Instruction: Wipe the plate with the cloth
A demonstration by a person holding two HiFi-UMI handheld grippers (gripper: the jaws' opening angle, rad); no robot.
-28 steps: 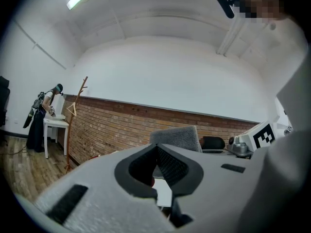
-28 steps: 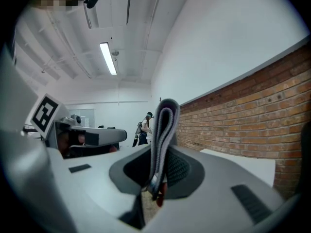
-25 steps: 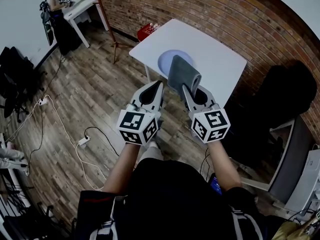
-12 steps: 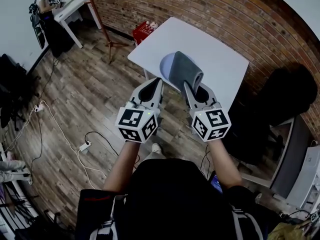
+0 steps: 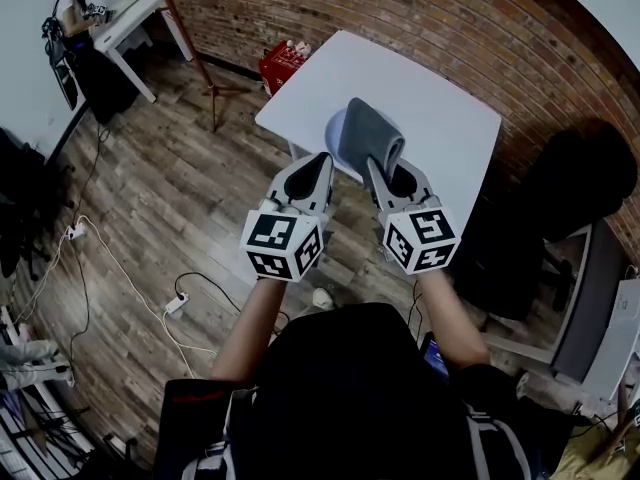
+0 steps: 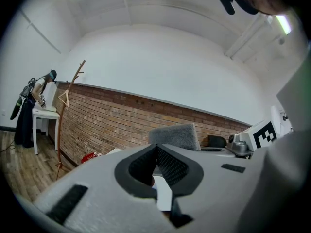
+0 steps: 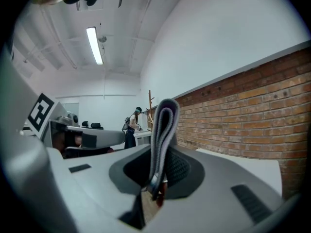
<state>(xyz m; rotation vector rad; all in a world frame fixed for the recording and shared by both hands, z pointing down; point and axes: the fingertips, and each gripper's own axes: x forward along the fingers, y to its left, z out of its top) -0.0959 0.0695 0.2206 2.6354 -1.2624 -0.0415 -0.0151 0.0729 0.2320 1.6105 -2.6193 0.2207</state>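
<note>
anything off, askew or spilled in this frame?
Nothing stands out. The folded grey cloth is clamped upright in the right gripper and, in the head view, overlaps the pale blue round plate, which lies flat on the white table with no spill visible. The left gripper is shut and empty.

A brick wall backs the white table. Wood-plank floor, a power strip on it, a fluorescent tube overhead.
</note>
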